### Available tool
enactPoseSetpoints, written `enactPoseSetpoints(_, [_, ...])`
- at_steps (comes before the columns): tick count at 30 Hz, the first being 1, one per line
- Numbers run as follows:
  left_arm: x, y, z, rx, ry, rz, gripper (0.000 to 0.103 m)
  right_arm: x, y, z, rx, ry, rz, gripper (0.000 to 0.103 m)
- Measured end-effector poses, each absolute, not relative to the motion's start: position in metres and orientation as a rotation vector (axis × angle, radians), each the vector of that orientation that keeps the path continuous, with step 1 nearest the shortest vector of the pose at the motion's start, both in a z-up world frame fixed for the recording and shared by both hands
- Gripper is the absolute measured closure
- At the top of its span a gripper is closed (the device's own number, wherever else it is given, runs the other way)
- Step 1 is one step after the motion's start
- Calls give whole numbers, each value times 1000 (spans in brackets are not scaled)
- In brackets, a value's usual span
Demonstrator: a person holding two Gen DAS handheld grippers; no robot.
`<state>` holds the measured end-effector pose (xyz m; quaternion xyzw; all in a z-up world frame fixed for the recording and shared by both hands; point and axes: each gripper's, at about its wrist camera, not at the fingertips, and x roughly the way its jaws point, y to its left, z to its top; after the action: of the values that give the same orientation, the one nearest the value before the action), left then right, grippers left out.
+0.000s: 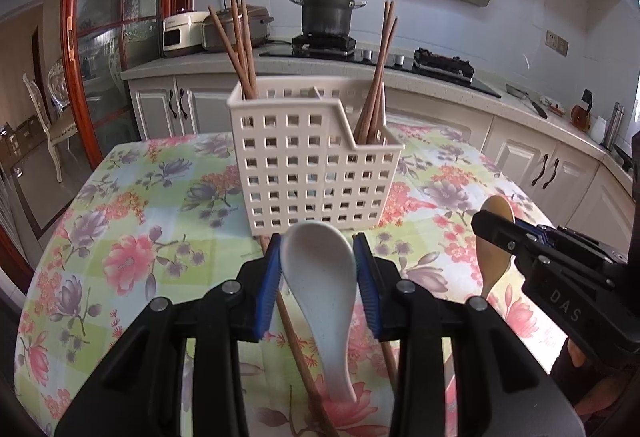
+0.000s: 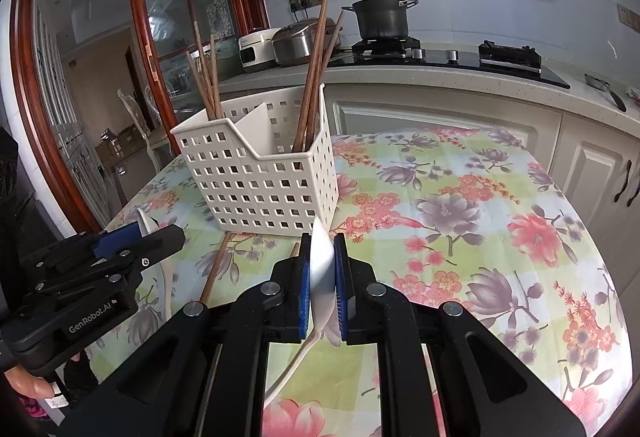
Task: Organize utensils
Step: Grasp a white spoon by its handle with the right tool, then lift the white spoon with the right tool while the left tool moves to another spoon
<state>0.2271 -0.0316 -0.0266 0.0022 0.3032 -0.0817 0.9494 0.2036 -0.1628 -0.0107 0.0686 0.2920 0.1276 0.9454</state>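
A white perforated utensil caddy (image 1: 312, 161) stands on the floral table, also in the right wrist view (image 2: 260, 181), with brown chopsticks (image 1: 240, 37) upright in its compartments. My left gripper (image 1: 318, 269) is shut on the bowl of a white spoon (image 1: 324, 277), held just in front of the caddy. My right gripper (image 2: 322, 277) is shut on a spoon held edge-on that looks pale in its own view (image 2: 322, 265) and wooden in the left wrist view (image 1: 494, 249). Loose chopsticks (image 1: 296, 349) lie on the table under my left gripper.
The floral tablecloth (image 2: 460, 221) covers a round table. Behind it run a kitchen counter with a stove and a pot (image 1: 326, 15), rice cookers (image 1: 236, 27), and white cabinets. A wooden-framed glass door (image 1: 100, 37) and a chair are at the left.
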Motion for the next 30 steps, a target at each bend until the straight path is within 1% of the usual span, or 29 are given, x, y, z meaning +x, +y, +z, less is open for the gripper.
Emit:
enactPoseSetpoints(4, [229,-30,-11,9,584,-160,70,206,-160,2,126,557,256,92])
enactPoseSetpoints(5, [230,-29,-7,9,578,-159,77,208,-159,6,121,546,258,92])
enactPoseSetpoints(7, [233,-30,-1,19,573,-154,94,211,-157,12,110,529,258,92])
enactPoseSetpoints(9, [238,-29,3,30,566,-155,94,215,-154,18,101,513,260,92])
enactPoseSetpoints(10, [240,-29,4,31,565,-158,96,216,-153,20,98,511,260,92])
enactPoseSetpoints(11, [243,-28,5,29,569,-167,101,217,-153,20,99,508,259,92])
enactPoseSetpoints(16, [253,-14,2,-13,592,-167,101,218,-153,21,105,510,260,92])
enactPoseSetpoints(18, [252,-3,-2,-59,610,-168,94,218,-152,20,103,518,265,92])
enactPoseSetpoints(20, [248,5,-7,-84,622,-158,80,218,-150,16,101,529,271,92])
enactPoseSetpoints(24, [233,15,-23,-97,633,-130,66,216,-145,8,106,545,284,91])
enactPoseSetpoints(26, [223,18,-33,-75,630,-100,53,214,-144,5,111,550,290,91])
enactPoseSetpoints(30, [205,27,-53,-40,647,-59,45,211,-142,1,118,563,293,91])
